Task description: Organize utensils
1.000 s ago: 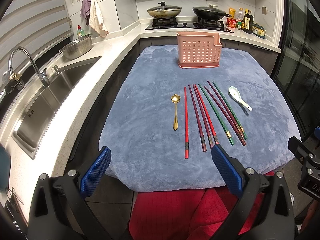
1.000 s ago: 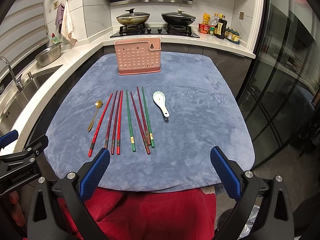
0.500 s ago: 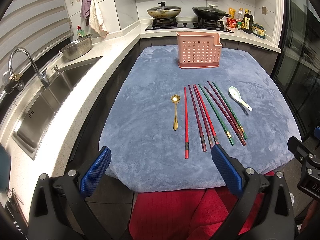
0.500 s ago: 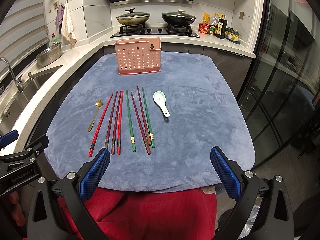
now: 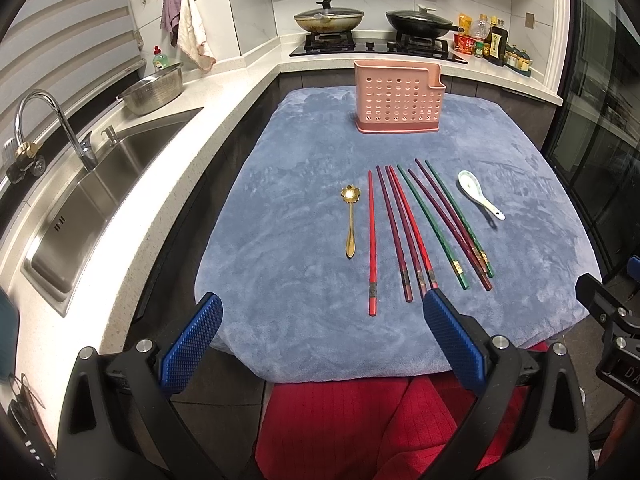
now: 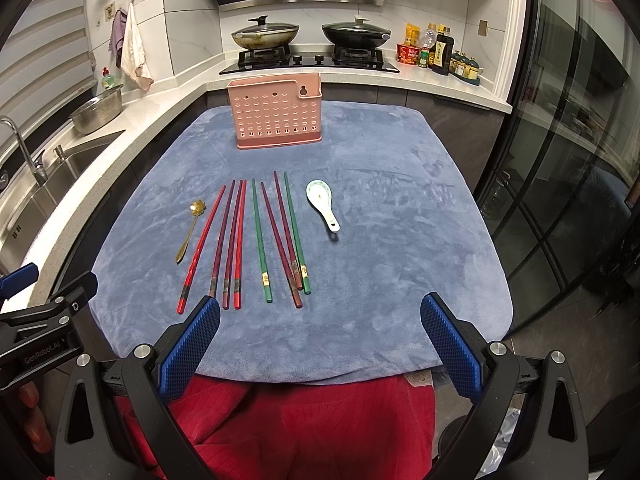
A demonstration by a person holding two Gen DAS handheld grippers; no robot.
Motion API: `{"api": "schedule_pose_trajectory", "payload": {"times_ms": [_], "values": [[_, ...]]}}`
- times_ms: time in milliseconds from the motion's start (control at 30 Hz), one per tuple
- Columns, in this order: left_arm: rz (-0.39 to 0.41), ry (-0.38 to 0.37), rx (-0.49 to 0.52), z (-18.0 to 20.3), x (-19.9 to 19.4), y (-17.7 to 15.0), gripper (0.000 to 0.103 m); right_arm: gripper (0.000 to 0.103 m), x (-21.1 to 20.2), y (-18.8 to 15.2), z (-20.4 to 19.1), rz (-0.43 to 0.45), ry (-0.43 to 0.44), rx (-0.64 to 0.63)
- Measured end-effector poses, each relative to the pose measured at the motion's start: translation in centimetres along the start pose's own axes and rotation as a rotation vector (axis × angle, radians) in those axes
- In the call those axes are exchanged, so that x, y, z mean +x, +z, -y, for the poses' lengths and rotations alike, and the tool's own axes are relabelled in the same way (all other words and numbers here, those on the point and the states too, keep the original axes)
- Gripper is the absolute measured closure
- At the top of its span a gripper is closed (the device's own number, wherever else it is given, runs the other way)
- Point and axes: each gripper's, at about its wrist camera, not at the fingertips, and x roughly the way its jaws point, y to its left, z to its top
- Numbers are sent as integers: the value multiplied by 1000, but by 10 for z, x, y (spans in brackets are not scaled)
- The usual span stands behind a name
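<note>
A pink perforated utensil holder [image 5: 398, 98] [image 6: 276, 114] stands upright at the far end of the blue cloth [image 5: 280, 208] [image 6: 400, 240]. Several red, maroon and green chopsticks [image 5: 400, 232] [image 6: 260, 240] lie side by side in the middle. A gold spoon [image 5: 350, 220] [image 6: 190, 228] lies to their left, a white ceramic spoon [image 5: 478, 192] [image 6: 322, 204] to their right. My left gripper [image 5: 320, 340] and right gripper [image 6: 320, 340] are both open and empty, held at the near edge of the cloth.
A steel sink [image 5: 92, 200] with a tap and a metal bowl [image 5: 154, 88] lie along the left counter. A stove with two lidded pans [image 6: 312, 36] and bottles [image 6: 436, 52] stand behind. A glass door [image 6: 560, 160] is at the right. Red fabric [image 6: 300, 420] hangs below the cloth.
</note>
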Motion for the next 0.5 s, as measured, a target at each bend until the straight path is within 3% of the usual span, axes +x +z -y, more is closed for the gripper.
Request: {"api": "schedule_pose_trajectory", "payload": {"times_ms": [500], "values": [[-90, -18, -91, -22, 83, 28, 7, 7, 51, 15, 10, -45, 3, 40]]}}
